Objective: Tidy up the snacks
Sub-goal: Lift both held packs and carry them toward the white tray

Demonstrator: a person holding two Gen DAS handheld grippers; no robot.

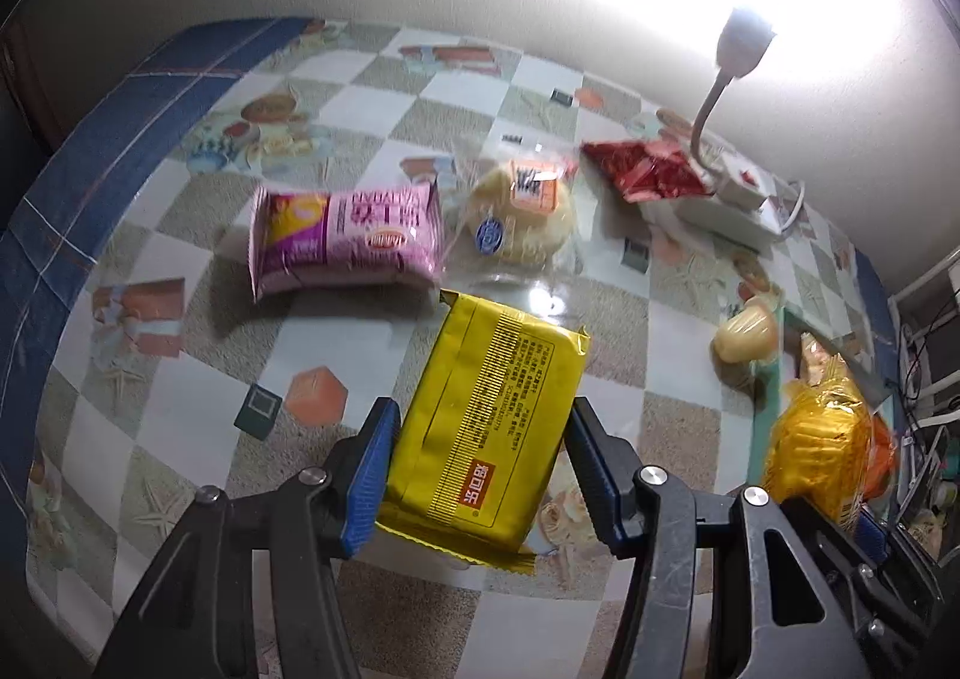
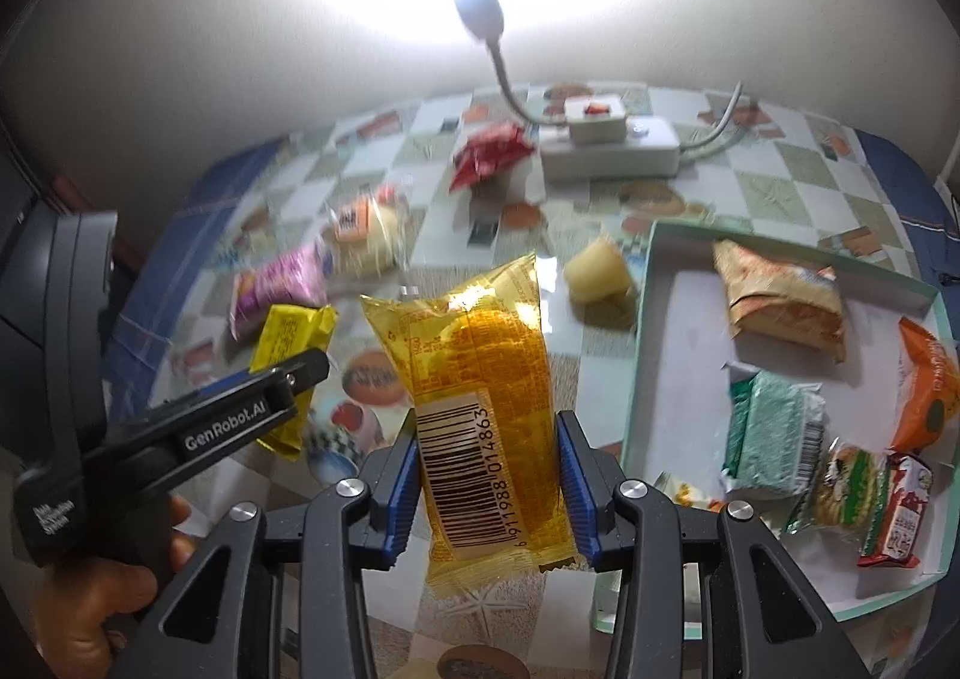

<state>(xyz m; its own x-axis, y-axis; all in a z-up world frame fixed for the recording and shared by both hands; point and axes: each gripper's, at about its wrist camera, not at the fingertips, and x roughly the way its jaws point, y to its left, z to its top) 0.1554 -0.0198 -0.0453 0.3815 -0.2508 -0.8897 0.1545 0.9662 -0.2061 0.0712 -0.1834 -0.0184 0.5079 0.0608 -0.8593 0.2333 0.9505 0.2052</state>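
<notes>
While the left gripper (image 1: pixel 480 469) clamps a yellow packet (image 1: pixel 486 427) lengthwise, its long axis points away. Right gripper (image 2: pixel 486 493) grips an orange barcoded pouch (image 2: pixel 480 397), likewise

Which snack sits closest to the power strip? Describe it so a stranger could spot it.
Find the white power strip with the lamp at the table's far edge. Just left of it lies a crinkled red packet. It is the only red snack outside the box.

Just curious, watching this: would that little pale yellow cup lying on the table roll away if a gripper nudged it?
Probably. The cup lies on its side on a glossy tablecloth, so it would likely roll, curving since it tapers. It looks small and probably light, so a nudge may send it skidding.
</notes>
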